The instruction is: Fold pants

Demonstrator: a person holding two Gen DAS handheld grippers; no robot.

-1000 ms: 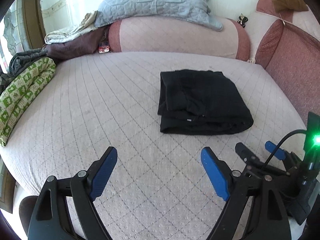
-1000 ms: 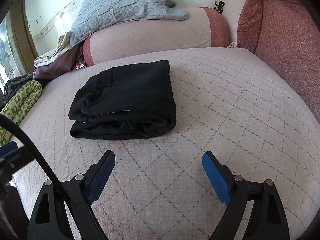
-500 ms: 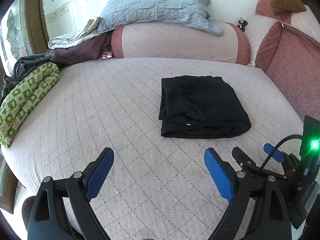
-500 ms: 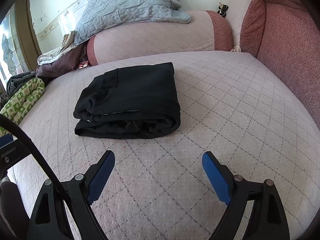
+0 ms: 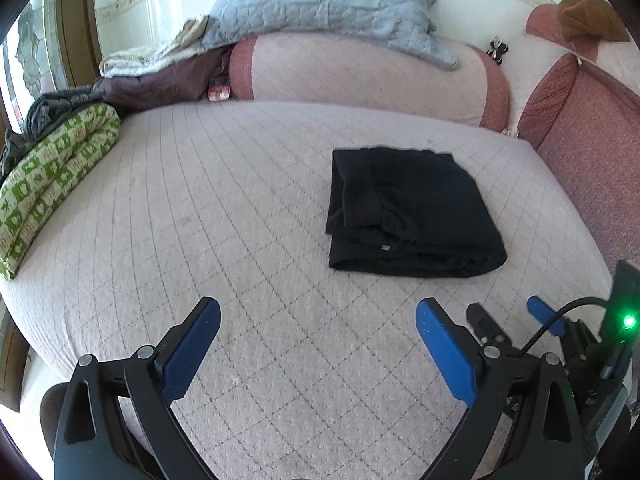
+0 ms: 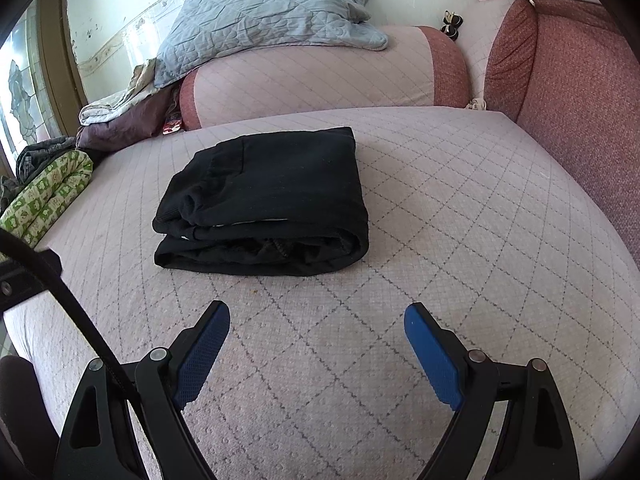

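1. The pants (image 6: 264,204) lie as a thick black bundle on the bed (image 6: 460,216), toward the head end and the right edge, well clear of the near edge.
2. They sit ahead of both grippers and touch neither. From the right gripper (image 6: 316,354) they are forward and slightly left; from the left gripper (image 5: 318,350) they are forward and to the right, so the right one looks nearer.
3. The bundle is close to square. Its rounded fold runs along the right side, and the stacked open layers face the grippers.
4. The cloth is soft and matte, with a small tag (image 5: 385,247) on the near edge. It would likely sag if lifted by one corner.
5. Both grippers hover with jaws spread wide and hold nothing; the fingers carry blue textured pads (image 6: 200,356).
6. The folding looks essentially done.
7. The bed cover is pale, quilted in diamonds. A bolster (image 5: 368,72) lies at the head under a grey quilt (image 5: 320,4), with a green patterned roll (image 5: 48,176) at the left edge.
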